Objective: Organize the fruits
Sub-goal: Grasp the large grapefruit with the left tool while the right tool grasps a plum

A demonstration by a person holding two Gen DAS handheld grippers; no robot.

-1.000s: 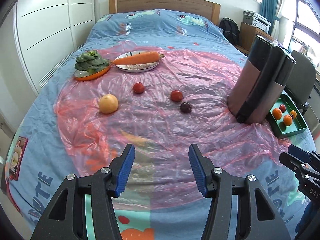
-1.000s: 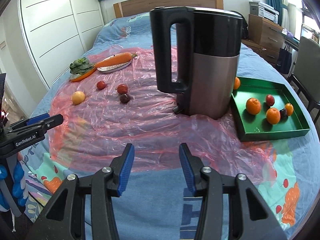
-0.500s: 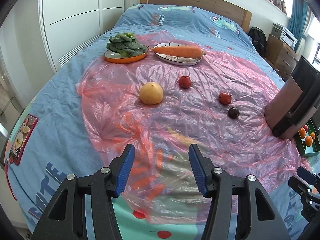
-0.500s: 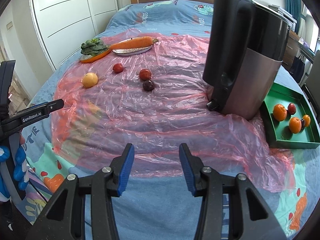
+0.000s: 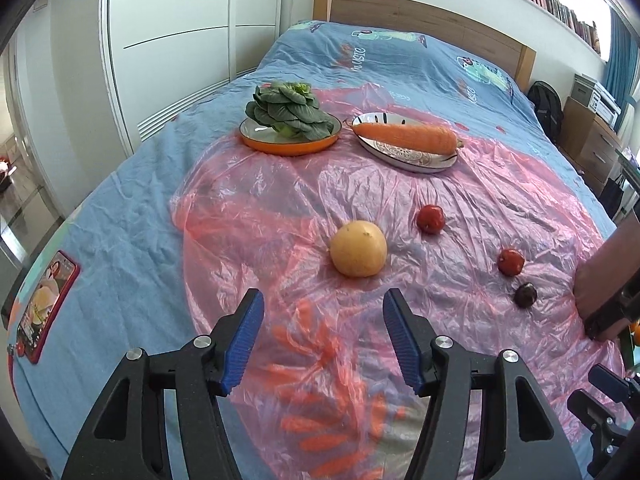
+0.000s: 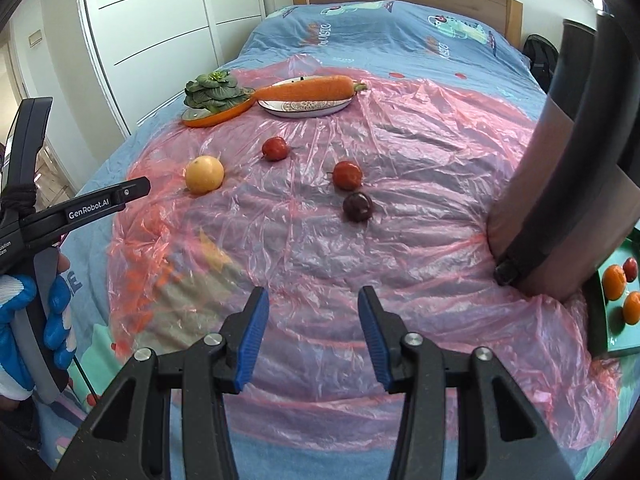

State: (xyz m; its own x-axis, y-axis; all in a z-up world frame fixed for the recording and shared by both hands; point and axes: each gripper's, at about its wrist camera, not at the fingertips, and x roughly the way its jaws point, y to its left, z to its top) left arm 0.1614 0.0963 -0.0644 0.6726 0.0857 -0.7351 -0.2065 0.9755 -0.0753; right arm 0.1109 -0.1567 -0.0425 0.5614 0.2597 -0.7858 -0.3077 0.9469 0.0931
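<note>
On the pink plastic sheet [image 5: 280, 208] lie a yellow round fruit [image 5: 358, 248] [image 6: 204, 174], two red fruits [image 5: 430, 219] [image 5: 511, 262] and a dark plum [image 5: 525, 295] [image 6: 357, 207]. My left gripper [image 5: 323, 334] hovers just short of the yellow fruit, jaws opening, nothing between them. My right gripper [image 6: 313, 330] is open and empty, some way short of the plum. A green tray [image 6: 600, 320] at the right edge holds oranges [image 6: 614, 282] and a small red fruit [image 6: 631, 268].
A tall black and brown kettle [image 6: 568, 184] stands between the loose fruits and the tray. Far back sit an orange plate [image 5: 288, 145] with leafy greens [image 5: 288, 110] and a plate with a carrot [image 5: 406, 136]. A blue-gloved hand [image 6: 24, 320] holds the left gripper.
Both grippers moved left and lower toward the loose fruits. The yellow fruit now sits close ahead of the left gripper, whose jaws have widened. The tray has slid to the right edge.
</note>
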